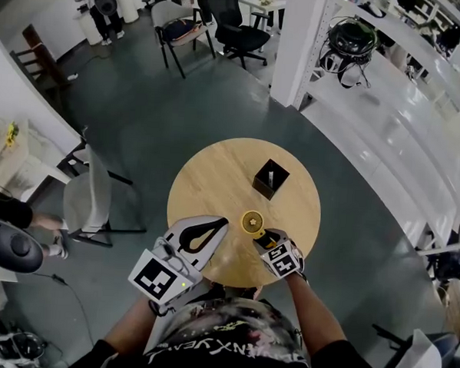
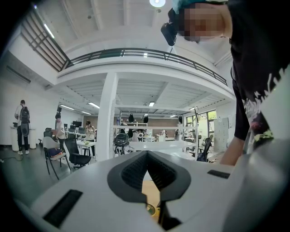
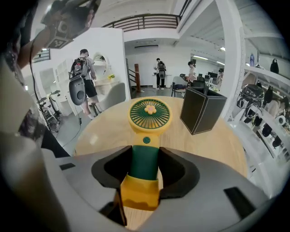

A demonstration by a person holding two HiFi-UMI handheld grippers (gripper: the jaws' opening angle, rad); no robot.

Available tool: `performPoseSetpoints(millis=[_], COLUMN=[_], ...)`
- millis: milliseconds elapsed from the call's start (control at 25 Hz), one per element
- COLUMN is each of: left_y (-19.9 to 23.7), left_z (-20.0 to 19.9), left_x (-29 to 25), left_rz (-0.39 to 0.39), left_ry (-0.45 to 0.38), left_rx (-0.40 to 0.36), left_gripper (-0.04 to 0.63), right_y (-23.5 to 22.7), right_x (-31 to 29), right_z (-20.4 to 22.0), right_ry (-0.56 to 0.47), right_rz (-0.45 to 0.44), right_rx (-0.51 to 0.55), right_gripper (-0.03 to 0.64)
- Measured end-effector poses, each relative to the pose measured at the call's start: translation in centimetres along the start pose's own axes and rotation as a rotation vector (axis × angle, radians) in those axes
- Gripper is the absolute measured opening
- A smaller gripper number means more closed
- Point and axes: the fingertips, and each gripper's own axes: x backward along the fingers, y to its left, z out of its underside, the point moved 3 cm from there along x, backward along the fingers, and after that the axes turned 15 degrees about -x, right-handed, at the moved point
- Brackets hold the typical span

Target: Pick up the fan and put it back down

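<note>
A small hand fan with a yellow round head, green grille, green handle and yellow base is over the near part of the round wooden table. My right gripper is shut on its green handle. In the right gripper view the fan points away from the right gripper, tilted down toward the table top; whether it touches the wood I cannot tell. My left gripper hovers at the table's near left edge. Its jaws meet at the tips with nothing between them, as the left gripper view shows.
A black open box stands on the far right of the table, just right of the fan's head in the right gripper view. A grey chair stands left of the table, a white column behind it, and white shelving to the right.
</note>
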Motion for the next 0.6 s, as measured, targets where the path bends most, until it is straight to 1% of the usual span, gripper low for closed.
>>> performPoseSetpoints(millis=[160,280,400,480,600], left_y=[0.1,0.0,0.0,0.0,0.0], left_z=[0.1,0.2,0.4,0.5,0.4], left_x=[0.2,0.4,0.4,0.3,0.0], left_rz=[0.000,-0.003,-0.001,0.000,0.002], left_ry=[0.004,0.010,0.013,0.014,0.011], left_rx=[0.002,0.007,0.000,0.008,0.014], left_gripper=[0.017,0.017,0.017,0.017,0.017], right_y=[-0.7,-1.0,-1.2,-1.3,-1.4], right_x=[-1.4,-1.9,-2.2,-2.3,-2.8], right_z=[2.1,3.3,3.7,3.8,3.9], right_ry=[0.077,0.116,0.134,0.154,0.211], right_rz=[0.018,0.024,0.029,0.036,0.040], right_rx=[-0.001,0.004,0.008,0.005,0.027], right_gripper=[0.186,0.186,0.186,0.186,0.186])
